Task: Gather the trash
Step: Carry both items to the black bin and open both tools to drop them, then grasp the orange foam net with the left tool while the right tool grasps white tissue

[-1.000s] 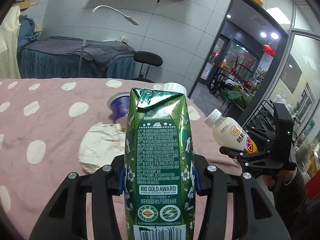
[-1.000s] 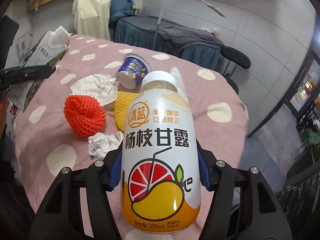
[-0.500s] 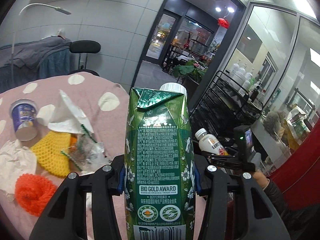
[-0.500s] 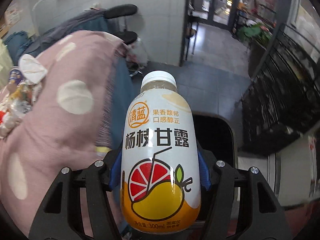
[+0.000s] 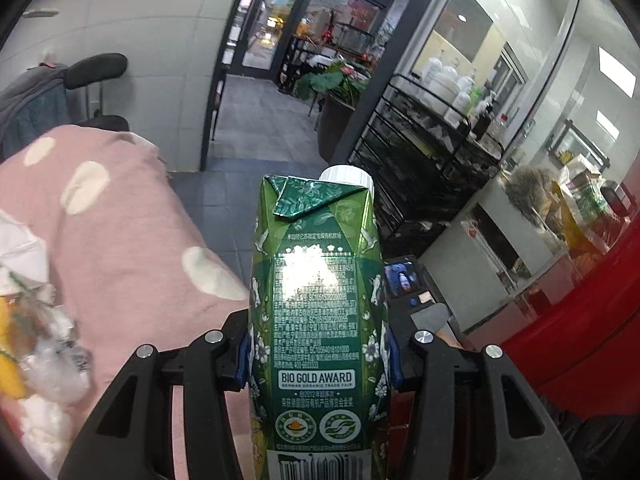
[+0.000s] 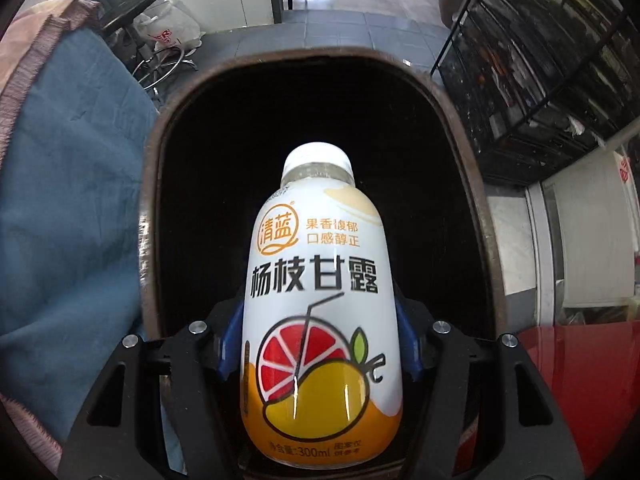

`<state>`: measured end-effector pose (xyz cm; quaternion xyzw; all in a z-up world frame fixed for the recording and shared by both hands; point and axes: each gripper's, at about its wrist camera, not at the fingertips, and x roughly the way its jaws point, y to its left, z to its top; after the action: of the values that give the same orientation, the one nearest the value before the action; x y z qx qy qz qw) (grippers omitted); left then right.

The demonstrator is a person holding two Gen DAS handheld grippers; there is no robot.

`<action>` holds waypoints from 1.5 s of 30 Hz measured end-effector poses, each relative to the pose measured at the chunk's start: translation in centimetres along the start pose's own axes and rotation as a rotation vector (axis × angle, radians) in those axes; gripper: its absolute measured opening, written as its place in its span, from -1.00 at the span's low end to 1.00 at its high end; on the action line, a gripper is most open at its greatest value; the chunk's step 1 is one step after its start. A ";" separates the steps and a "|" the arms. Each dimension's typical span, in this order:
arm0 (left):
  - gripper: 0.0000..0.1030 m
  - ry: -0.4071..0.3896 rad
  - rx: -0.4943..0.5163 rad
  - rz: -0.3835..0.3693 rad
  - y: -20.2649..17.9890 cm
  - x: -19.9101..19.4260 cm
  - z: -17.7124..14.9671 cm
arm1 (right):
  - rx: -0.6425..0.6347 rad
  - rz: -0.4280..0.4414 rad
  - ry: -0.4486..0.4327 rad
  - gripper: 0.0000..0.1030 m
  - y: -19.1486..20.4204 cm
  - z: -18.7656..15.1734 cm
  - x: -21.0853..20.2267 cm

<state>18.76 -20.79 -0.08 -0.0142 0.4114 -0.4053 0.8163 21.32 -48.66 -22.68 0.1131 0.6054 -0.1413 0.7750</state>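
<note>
My left gripper (image 5: 316, 356) is shut on a green drink carton (image 5: 316, 304) with a white cap, held upright past the edge of the pink spotted tablecloth (image 5: 116, 240). The right gripper (image 6: 318, 350) is shut on a white and orange juice bottle (image 6: 320, 304) and points steeply down over the dark open mouth of a trash bin; its brown rim (image 6: 150, 184) rings the bottle. Behind the carton in the left wrist view, part of the other gripper's camera unit (image 5: 404, 284) shows. Loose wrappers and crumpled paper (image 5: 36, 344) lie on the cloth at the far left.
A blue cloth (image 6: 72, 208) hangs from the table beside the bin. A black wire rack (image 5: 424, 148) stands on the tiled floor to the right, a red surface (image 5: 580, 320) is close at the lower right, and a stool with a plastic bag (image 6: 172, 28) sits beyond the bin.
Both grippers swung away from the table toward the floor at its right end. The right one tipped down and now hovers over the bin opening. Both grips held.
</note>
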 end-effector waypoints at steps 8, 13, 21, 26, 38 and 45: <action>-0.07 0.150 0.011 -0.056 -3.1 7.6 0.4 | 0.112 0.009 -0.078 0.51 -2.9 -1.4 -1.2; -0.07 0.249 0.010 -0.057 -4.1 11.7 -0.1 | 0.153 -0.129 -0.155 0.51 -4.5 -4.5 -4.3; -0.07 0.400 0.015 -0.043 -6.1 17.9 -1.4 | 0.235 -0.166 -0.156 0.55 -7.4 -8.4 -6.5; 0.13 0.449 0.043 -0.021 -7.4 20.4 -2.0 | 0.262 -0.176 -0.142 0.60 -8.5 -9.2 -6.5; 0.69 0.334 0.215 0.054 -9.2 15.7 -1.5 | 0.256 -0.173 -0.122 0.60 -8.4 -10.6 -7.3; 0.88 0.172 0.273 0.083 -9.3 7.8 -1.7 | 0.173 -0.107 -0.243 0.60 -5.1 -10.2 -12.3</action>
<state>14.15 -31.79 -3.00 0.1488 0.4211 -0.4229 0.7885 7.43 -48.87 -13.27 0.1287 0.4979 -0.2467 0.8214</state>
